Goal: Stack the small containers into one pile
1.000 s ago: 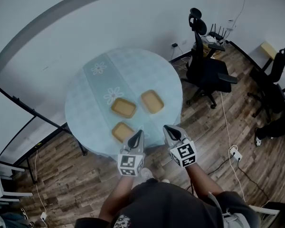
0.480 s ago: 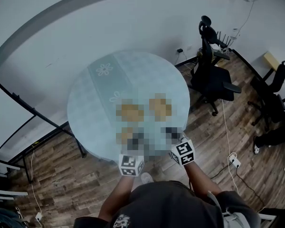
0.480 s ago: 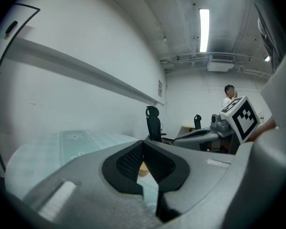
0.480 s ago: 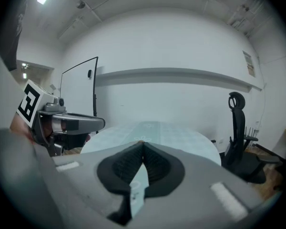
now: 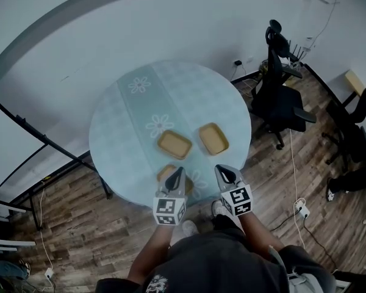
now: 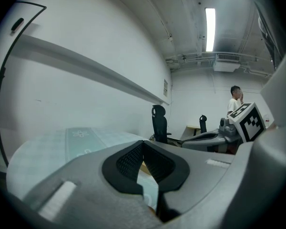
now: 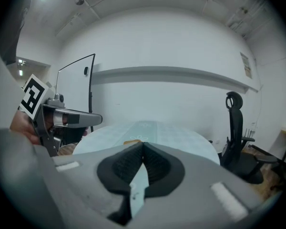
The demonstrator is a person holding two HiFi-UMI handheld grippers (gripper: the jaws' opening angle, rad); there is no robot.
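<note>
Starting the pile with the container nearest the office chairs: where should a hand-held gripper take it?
On that container, probably the rim facing the right hand-held gripper, approached from that side: it lies flat, shallow, open, so only its wall offers a pinch.

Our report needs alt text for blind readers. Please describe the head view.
Three tan containers lie apart, unstacked, on a round pale-blue table. The left tongs and right tongs, both shut and empty, reach in from its near edge. Office chairs stand at right.

An office room, shown by black swivel chairs (image 5: 282, 99), a power strip (image 5: 301, 210) and wood flooring (image 5: 79, 224).
</note>
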